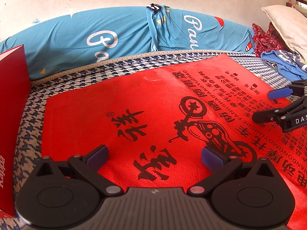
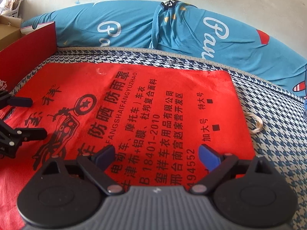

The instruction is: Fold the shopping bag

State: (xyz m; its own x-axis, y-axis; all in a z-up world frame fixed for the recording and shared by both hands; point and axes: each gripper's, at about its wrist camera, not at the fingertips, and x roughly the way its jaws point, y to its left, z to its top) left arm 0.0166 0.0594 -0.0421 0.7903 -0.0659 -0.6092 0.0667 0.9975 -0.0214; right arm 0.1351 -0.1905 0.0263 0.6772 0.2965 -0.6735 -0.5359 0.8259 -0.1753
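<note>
Red shopping bag [image 1: 153, 103] lies flat on the houndstooth mat [image 1: 107, 68], black print side up (motorcycle graphic + Chinese text). Looks smooth, no fold visible in either view.

L gripper [image 1: 154, 156]: jaws spread wide, nothing btwn the pads, hovering over the bag's near part, above the big black characters. Can't tell if the tips touch the fabric.

R gripper [image 2: 156, 154]: jaws also wide apart, released, nothing clamped. Sits over the bag's right part, above the small text block. Blue pad [image 2: 208, 158] on its right finger is close to the bag's right edge.

Both grippers side by side over the same bag, apart from each other; each shows up at the edge of the other's cam.

White cord [image 2: 256, 123] lies on the mat just beside the bag's right edge, seems to come from under it (prob. a drawstring, not sure).

Behind the mat: blue bedding [image 1: 107, 36] w/ white script lettering, against a pale wall. Red box [image 1: 11, 88] stands at the left of the mat, near the bag's left edge. Pillow [image 1: 285, 25] + red patterned cloth [image 1: 266, 38] at far right in L view.
</note>
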